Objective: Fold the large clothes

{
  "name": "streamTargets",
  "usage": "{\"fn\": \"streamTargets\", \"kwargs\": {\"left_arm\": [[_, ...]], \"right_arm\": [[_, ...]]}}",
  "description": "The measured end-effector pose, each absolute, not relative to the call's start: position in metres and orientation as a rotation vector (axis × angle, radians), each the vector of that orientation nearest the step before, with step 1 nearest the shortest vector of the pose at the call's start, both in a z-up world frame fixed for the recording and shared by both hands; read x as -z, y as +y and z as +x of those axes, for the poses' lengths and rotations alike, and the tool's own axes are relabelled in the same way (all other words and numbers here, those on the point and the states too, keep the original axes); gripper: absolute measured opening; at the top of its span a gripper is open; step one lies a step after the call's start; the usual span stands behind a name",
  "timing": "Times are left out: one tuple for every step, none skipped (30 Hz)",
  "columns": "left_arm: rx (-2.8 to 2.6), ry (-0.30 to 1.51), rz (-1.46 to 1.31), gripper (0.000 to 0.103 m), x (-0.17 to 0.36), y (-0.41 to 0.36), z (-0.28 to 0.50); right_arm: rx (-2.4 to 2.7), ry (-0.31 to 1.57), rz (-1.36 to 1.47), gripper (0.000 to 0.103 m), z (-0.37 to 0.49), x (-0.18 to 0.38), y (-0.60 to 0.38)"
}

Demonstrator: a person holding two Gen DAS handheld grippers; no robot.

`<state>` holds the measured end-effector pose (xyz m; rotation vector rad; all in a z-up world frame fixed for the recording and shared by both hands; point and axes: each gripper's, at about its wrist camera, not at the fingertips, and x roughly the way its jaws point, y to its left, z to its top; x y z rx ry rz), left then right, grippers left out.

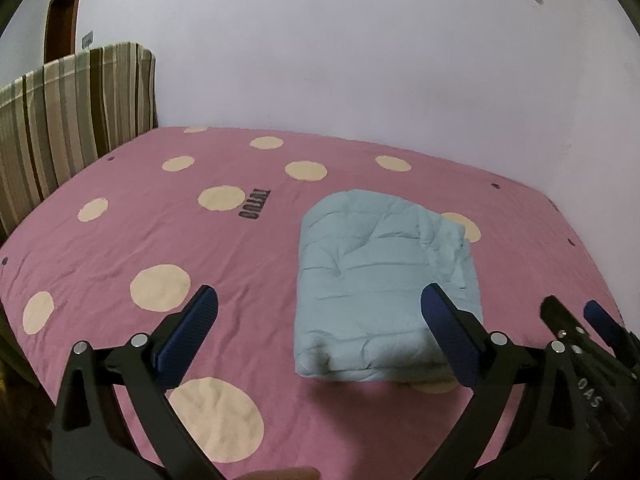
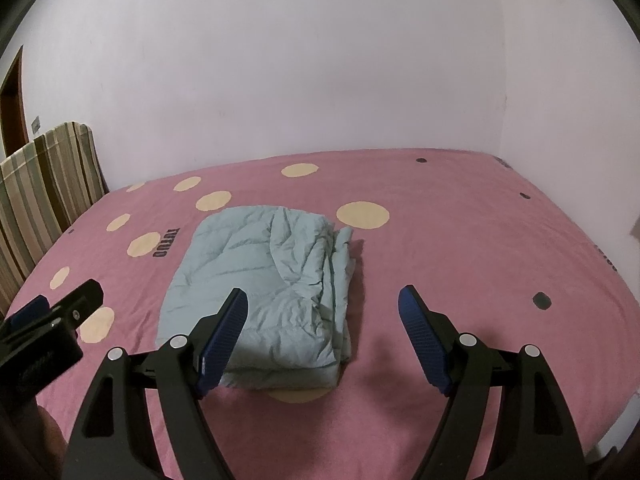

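Observation:
A light blue padded garment lies folded into a thick rectangle on the pink bed cover. My left gripper hangs open above the near edge of the bed, its right finger over the bundle's near right corner and nothing between the blue pads. In the right wrist view the same folded garment sits ahead and left. My right gripper is open too, its left finger over the bundle's near edge, holding nothing. Each gripper shows at the edge of the other's view.
The pink cover has cream dots and dark lettering. A striped upright headboard or cushion stands at the left side. White walls close the far side and the right corner. A brown door frame is at the far left.

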<state>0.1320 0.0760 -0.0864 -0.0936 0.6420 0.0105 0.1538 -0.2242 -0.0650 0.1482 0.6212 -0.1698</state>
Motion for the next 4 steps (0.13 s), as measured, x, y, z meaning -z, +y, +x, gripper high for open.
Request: {"fn": "streamTargets", "kwargs": {"left_arm": [[-0.014, 0.659, -0.101, 0.101, 0.090, 0.078, 0.138], [-0.022, 0.672, -0.107, 0.101, 0.094, 0.080, 0.143], [-0.030, 0.683, -0.111, 0.101, 0.098, 0.083, 0.148], [-0.040, 0.700, -0.114, 0.101, 0.106, 0.088, 0.157]], "right_arm": [[0.170, 0.624, 0.149, 0.077, 0.156, 0.067, -0.227], [0.172, 0.627, 0.151, 0.077, 0.158, 0.070, -0.230], [0.177, 0.630, 0.150, 0.077, 0.161, 0.073, -0.234], [0.188, 0.637, 0.149, 0.077, 0.166, 0.076, -0.241]]}}
